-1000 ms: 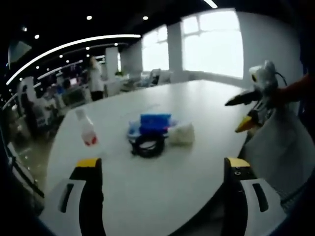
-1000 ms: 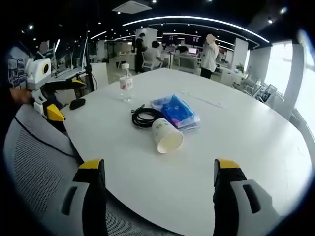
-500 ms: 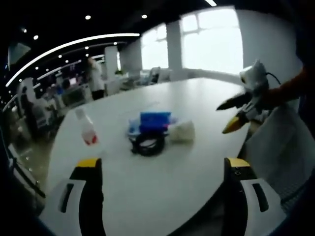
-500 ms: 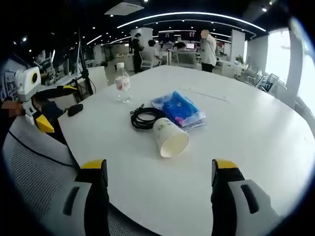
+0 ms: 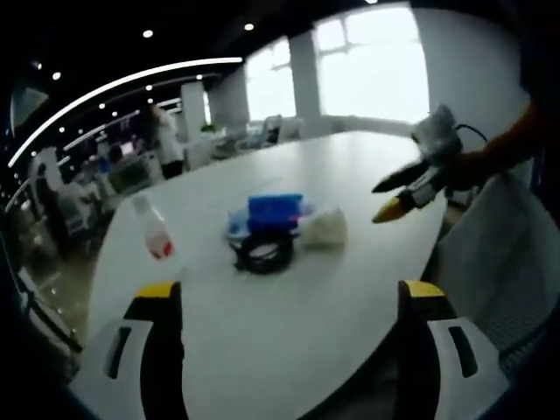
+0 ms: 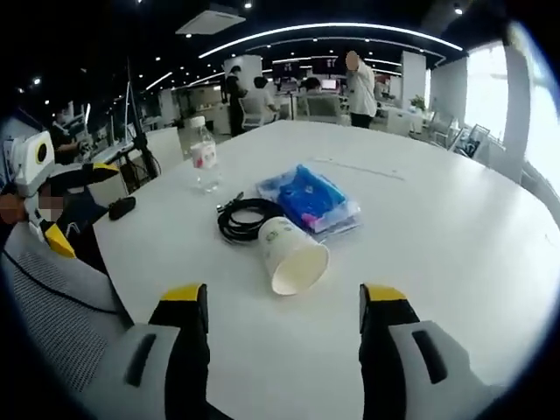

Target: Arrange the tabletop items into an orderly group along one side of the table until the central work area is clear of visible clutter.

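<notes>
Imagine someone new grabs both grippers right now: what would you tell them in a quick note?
Left gripper: open, empty, held above the table's near edge.
Right gripper: open, empty, aimed at the paper cup.
The cup lies on its side beside the coiled black cable and the blue packet; the water bottle stands upright farther off. A small dark object sits near the table edge.
Done: nothing grouped yet.
Left: move everything along one side.

Tipped cup (image 6: 291,257), cable (image 6: 244,218), pack (image 6: 308,198), bottle (image 6: 204,157)
</notes>
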Demonstrator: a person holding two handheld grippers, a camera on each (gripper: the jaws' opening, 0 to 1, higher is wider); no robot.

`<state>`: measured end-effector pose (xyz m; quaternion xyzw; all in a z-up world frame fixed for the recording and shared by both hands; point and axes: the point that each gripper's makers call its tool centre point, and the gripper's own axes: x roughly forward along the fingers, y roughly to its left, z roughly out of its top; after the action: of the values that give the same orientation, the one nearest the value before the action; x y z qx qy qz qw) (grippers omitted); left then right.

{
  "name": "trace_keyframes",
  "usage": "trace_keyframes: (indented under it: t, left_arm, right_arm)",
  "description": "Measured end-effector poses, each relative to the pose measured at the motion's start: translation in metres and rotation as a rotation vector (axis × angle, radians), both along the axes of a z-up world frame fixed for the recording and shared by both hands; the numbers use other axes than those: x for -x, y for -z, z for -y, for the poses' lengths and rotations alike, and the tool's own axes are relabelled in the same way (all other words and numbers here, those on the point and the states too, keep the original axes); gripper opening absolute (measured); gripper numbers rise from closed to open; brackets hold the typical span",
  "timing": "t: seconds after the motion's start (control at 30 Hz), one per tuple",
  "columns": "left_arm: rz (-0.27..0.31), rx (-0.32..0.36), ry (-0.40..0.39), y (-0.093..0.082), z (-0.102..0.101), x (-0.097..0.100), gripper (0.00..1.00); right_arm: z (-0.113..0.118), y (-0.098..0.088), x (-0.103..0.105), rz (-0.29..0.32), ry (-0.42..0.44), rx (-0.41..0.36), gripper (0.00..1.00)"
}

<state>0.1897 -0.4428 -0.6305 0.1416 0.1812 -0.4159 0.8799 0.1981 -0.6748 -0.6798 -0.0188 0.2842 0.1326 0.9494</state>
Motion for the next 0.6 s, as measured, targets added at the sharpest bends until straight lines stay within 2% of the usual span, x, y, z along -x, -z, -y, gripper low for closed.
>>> trace_keyframes:
  t: [0.17, 0.3, 0.4, 0.5, 0.6]
  left_arm:
    - [0.004, 0.012, -0.014, -0.002, -0.002, -0.002, 0.99]
    - [0.001, 0.003, -0.018, 0.000, -0.003, -0.002, 0.99]
    - [-0.001, -0.011, -0.017, 0.002, -0.004, -0.002, 0.98]
    - [0.006, 0.001, -0.021, 0.000, -0.004, -0.003, 0.98]
    - [0.004, -0.001, -0.023, 0.000, -0.004, -0.003, 0.98]
  right_arm:
    - [0.005, 0.003, -0.011, 0.008, 0.048, -0.063, 0.62]
    - [0.006, 0.007, -0.019, 0.004, 0.099, -0.144, 0.60]
    - [0.005, 0.010, -0.023, -0.005, 0.140, -0.226, 0.51]
    - [0.009, 0.011, -0.029, 0.022, 0.173, -0.250, 0.48]
    - [0.011, 0.016, -0.033, 0.015, 0.196, -0.272, 0.46]
